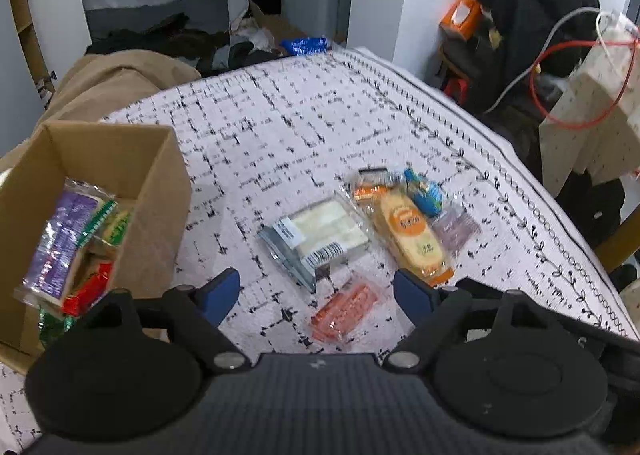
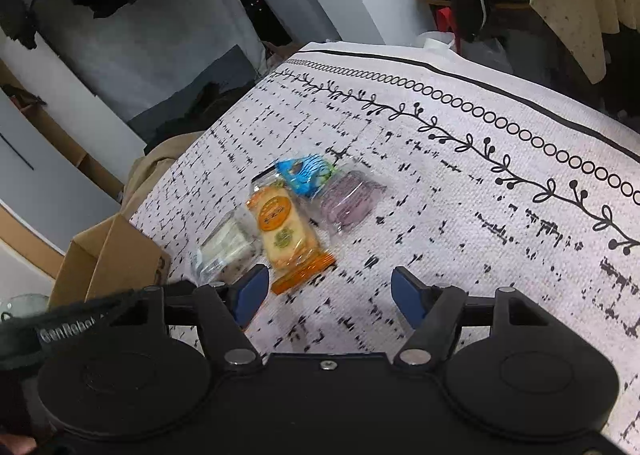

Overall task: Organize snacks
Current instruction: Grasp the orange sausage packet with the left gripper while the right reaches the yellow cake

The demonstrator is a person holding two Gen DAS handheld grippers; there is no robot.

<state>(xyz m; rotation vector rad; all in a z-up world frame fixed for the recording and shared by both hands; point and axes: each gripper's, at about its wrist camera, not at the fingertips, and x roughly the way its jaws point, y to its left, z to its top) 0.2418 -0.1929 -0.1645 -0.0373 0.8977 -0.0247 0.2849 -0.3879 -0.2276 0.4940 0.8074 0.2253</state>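
Observation:
Several wrapped snacks lie in a cluster on the patterned tablecloth (image 1: pixel 280 127). A clear pack of white cake (image 1: pixel 320 235) sits at the middle, with a flat red-orange packet (image 1: pixel 346 309) nearer me. An orange-labelled cracker pack (image 1: pixel 412 235) lies beside them, with a blue packet (image 1: pixel 426 191) and a pale purple packet (image 1: pixel 456 229) behind it. My left gripper (image 1: pixel 320 297) is open above the red-orange packet, holding nothing. My right gripper (image 2: pixel 326 293) is open too, empty, just right of the cracker pack (image 2: pixel 286 233). The blue packet (image 2: pixel 306 173) and the purple packet (image 2: pixel 348 201) lie beyond it.
A cardboard box (image 1: pixel 160 191) at the left holds several wrapped snacks, a purple one (image 1: pixel 60 243) on top. Its corner (image 2: pixel 108 255) shows in the right wrist view. The table edge (image 1: pixel 540 195) runs along the right, with dark clothes and cables beyond it.

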